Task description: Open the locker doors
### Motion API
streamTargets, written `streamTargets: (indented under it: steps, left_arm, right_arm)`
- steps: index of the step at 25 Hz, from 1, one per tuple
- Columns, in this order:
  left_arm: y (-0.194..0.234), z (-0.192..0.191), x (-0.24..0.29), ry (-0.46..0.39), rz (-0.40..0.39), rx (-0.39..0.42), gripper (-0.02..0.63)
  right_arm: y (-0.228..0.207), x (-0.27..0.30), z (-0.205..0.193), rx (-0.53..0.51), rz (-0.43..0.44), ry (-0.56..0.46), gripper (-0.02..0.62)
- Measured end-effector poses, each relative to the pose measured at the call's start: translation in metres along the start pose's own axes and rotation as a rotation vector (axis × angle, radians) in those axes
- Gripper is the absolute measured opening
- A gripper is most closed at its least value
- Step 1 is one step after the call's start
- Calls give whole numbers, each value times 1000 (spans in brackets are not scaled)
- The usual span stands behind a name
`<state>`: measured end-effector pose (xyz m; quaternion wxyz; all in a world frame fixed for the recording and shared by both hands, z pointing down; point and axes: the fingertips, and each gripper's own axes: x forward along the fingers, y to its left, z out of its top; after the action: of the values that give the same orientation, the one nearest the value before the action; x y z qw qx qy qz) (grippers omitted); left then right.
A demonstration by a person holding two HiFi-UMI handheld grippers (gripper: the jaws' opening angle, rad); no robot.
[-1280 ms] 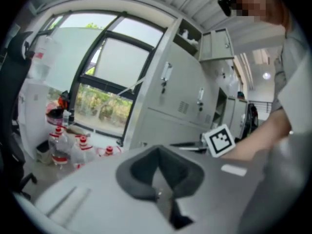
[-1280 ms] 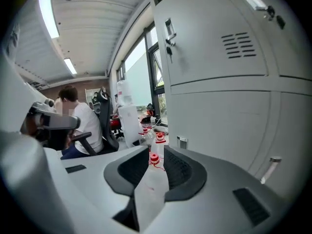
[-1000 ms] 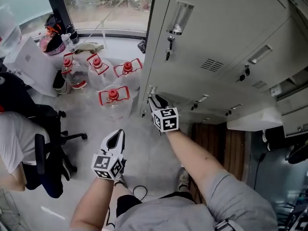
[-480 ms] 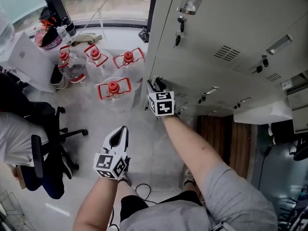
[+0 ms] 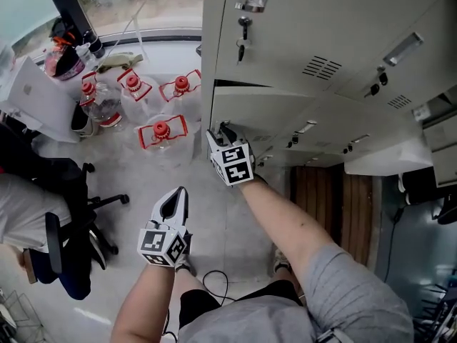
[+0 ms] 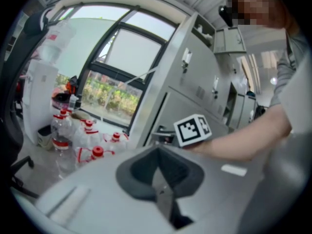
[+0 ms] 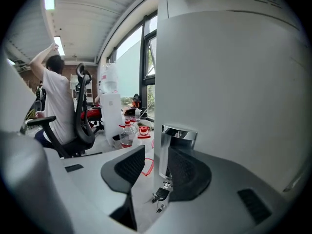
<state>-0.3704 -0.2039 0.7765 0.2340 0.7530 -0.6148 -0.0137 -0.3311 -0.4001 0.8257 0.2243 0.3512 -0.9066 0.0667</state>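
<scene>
The lockers (image 5: pixel 335 20) are grey steel units that fill the upper right of the head view. The lower locker door (image 5: pixel 285 116) shows a dark gap along its top edge. Its chrome handle (image 7: pixel 178 133) sits at the door's free edge, and a key (image 7: pixel 161 195) hangs just below the handle.

The right tool (image 7: pixel 161 167) is at this handle. Its jaws are apart and opening, with the handle between them; the left jaw stands clear of it. In the head view the right tool (image 5: pixel 223 136) meets the door at its left edge.

The left tool (image 6: pixel 163 194) has its jaws together with nothing between them. It hangs over the floor (image 5: pixel 143 184), well apart from the lockers.

The floor is pale and smooth. A group of clear water bottles (image 5: pixel 161 133) with red caps and red carry handles stands on it, near the locker corner and below the window (image 5: pixel 128 6). A black office chair (image 5: pixel 64 220) stands at the left, with a person in a white shirt (image 7: pixel 53 96) seated on it.
</scene>
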Motion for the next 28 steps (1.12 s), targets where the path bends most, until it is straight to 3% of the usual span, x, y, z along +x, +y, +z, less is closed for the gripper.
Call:
streamTargets:
  steps: [8,16,21,28]
  left_arm:
    - [-30,2,11,13,-43,26,5]
    - [-72,-17,29,54,-105,30,5]
    - [-96,-28,40,81,-140,45,5]
    - [-127,-38,47,113,-185,58,5]
  right_arm:
    - [31,-72,-30,-28,120,-38,138]
    - [25,-157,-78,-75,215,-30,129]
    - [2,-202,-103,-82,215,-6,127]
    - [-39,-251,-134,-53,140,40,141]
